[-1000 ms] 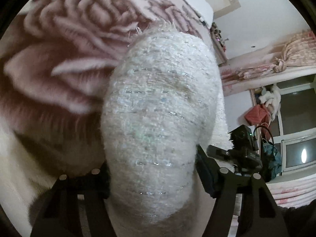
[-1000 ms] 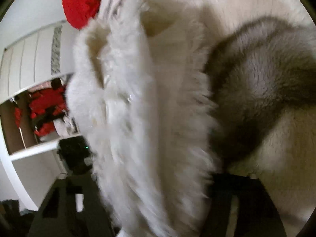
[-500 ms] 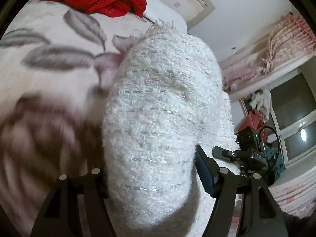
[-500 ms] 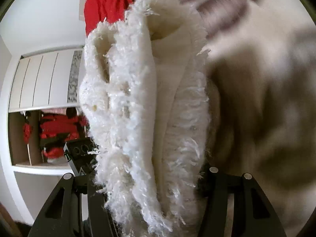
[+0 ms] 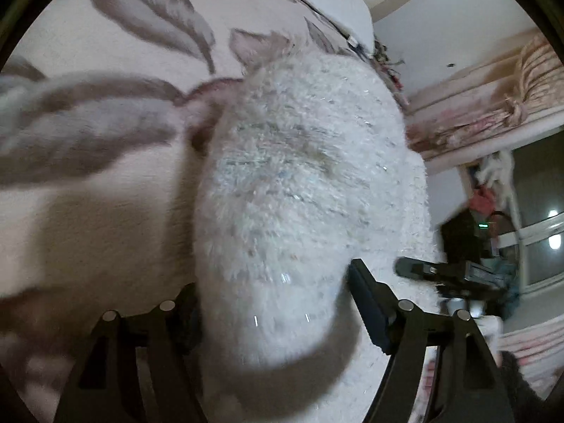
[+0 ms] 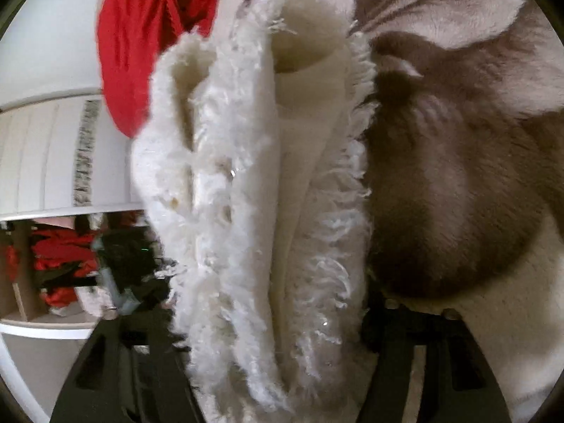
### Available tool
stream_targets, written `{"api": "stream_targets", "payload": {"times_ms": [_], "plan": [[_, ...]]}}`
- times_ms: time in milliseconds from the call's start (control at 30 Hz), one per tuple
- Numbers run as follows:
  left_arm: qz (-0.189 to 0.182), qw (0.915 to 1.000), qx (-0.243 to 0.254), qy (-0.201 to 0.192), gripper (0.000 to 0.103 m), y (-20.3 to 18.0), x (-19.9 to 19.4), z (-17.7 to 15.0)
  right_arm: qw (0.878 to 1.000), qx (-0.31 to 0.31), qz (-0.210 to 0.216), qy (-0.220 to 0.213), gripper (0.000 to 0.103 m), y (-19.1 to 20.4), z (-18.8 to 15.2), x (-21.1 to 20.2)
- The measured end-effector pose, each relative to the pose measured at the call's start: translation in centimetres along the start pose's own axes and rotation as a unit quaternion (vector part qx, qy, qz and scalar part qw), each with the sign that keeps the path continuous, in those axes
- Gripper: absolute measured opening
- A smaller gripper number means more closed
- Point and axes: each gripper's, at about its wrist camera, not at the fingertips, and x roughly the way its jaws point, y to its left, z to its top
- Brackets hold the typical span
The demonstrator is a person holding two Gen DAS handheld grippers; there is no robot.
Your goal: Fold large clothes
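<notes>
A fluffy white knitted garment (image 5: pixel 299 190) with glittery threads fills the middle of the left wrist view. My left gripper (image 5: pixel 273 292) is shut on a thick fold of it. In the right wrist view the same garment (image 6: pixel 253 183) shows as several bunched, fringed layers, and my right gripper (image 6: pixel 268 303) is shut on that bundle. Both hold it above a plush bedspread (image 5: pixel 88 190) printed with grey-brown flowers and leaves. The fingertips are mostly hidden by the fabric.
Red clothes (image 6: pixel 141 46) lie at the far end of the bed (image 6: pixel 476 183). The other gripper (image 5: pixel 458 271) shows at the right of the left wrist view. Pink curtains (image 5: pixel 493 105) and a window (image 5: pixel 539 232) are at the right, white shelves (image 6: pixel 42 324) at the left.
Both grippers have moved along the bed with the white garment still held; the bedspread pattern shifted from a large rose to leaves, and the red clothes came nearer.
</notes>
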Motion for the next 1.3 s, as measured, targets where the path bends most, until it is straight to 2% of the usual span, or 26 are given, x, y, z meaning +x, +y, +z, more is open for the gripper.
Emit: {"api": "stream_targets", "payload": {"times_ms": [33, 100, 133, 167, 200, 233, 300, 333, 367, 433, 467, 533, 567, 633, 733, 867, 933, 1100, 1300], "plan": [[0.027, 0.9995, 0.009, -0.012, 0.071, -0.8, -0.6, -0.3, 0.999, -0.008, -0.033, -0.004, 0.077, 1.7, -0.3, -0.5], [0.09, 0.9942, 0.039, -0.043, 0.073, -2.5, -2.2, -1.2, 0.995, -0.024, -0.095, -0.021, 0.079, 2.6, -3.1, -2.5], [0.13, 0.9879, 0.06, -0.059, 0.075, -3.3, -2.9, -1.7, 0.988, -0.033, -0.144, -0.041, 0.08, 3.8, -4.5, -3.5], [0.179, 0.9768, 0.089, -0.077, 0.089, -5.1, -3.8, -2.8, 0.981, -0.042, -0.181, -0.053, 0.083, 4.8, -5.2, -4.2], [0.203, 0.9701, 0.104, -0.083, 0.1, -5.7, -4.3, -3.2, 0.974, -0.051, -0.211, -0.065, 0.084, 5.6, -6.1, -4.8], [0.236, 0.9594, 0.125, -0.092, 0.101, -7.2, -5.0, -4.3, 0.962, -0.061, -0.255, -0.078, 0.085, 6.7, -7.2, -5.5], [0.273, 0.9454, 0.145, -0.103, 0.101, -8.9, -6.3, -6.0, 0.94, -0.072, -0.317, -0.1, 0.086, 8.5, -10.1, -5.9], [0.29, 0.9382, 0.153, -0.111, 0.101, -9.7, -7.1, -6.8, 0.926, -0.079, -0.351, -0.115, 0.087, 8.8, -12.7, -6.3], [0.304, 0.9323, 0.156, -0.117, 0.101, -10.1, -8.2, -7.4, 0.917, -0.085, -0.371, -0.124, 0.088, 9.6, -14.0, -6.7], [0.317, 0.9258, 0.161, -0.128, 0.101, -11.3, -9.9, -8.5, 0.902, -0.088, -0.4, -0.137, 0.088, 12.8, -16.8, -6.6], [0.322, 0.9241, 0.158, -0.131, 0.102, -11.4, -10.9, -9.0, 0.898, -0.086, -0.407, -0.142, 0.089, 13.3, -18.2, -7.3], [0.317, 0.9271, 0.148, -0.135, 0.102, -12.1, -13.2, -10.1, 0.89, -0.084, -0.42, -0.154, 0.089, 14.8, -19.8, -8.2], [0.32, 0.9259, 0.145, -0.139, 0.102, -12.7, -14.2, -10.4, 0.888, -0.085, -0.424, -0.159, 0.09, 16.5, -20.3, -9.1], [0.327, 0.9233, 0.142, -0.144, 0.102, -14.3, -16.2, -10.9, 0.882, -0.094, -0.43, -0.169, 0.09, 18.9, -24.2, -11.0], [0.326, 0.9233, 0.135, -0.151, 0.102, -16.9, -18.5, -11.1, 0.879, -0.099, -0.429, -0.18, 0.09, 21.3, -28.6, -14.1], [0.319, 0.9241, 0.131, -0.164, 0.102, -20.6, -23.6, -13.7, 0.879, -0.104, -0.417, -0.207, 0.09, 25.1, -33.2, -18.5], [0.314, 0.9263, 0.127, -0.165, 0.102, -21.9, -25.4, -14.8, 0.874, -0.11, -0.417, -0.224, 0.09, 27.7, -36.5, -21.3], [0.314, 0.9217, 0.136, -0.184, 0.102, -26.8, -31.5, -19.2, 0.866, -0.124, -0.415, -0.249, 0.09, 32.3, -43.7, -26.6], [0.3, 0.9234, 0.136, -0.197, 0.102, -32.1, -38.0, -24.1, 0.86, -0.134, -0.405, -0.279, 0.09, 38.0, -52.6, -33.0]]}}
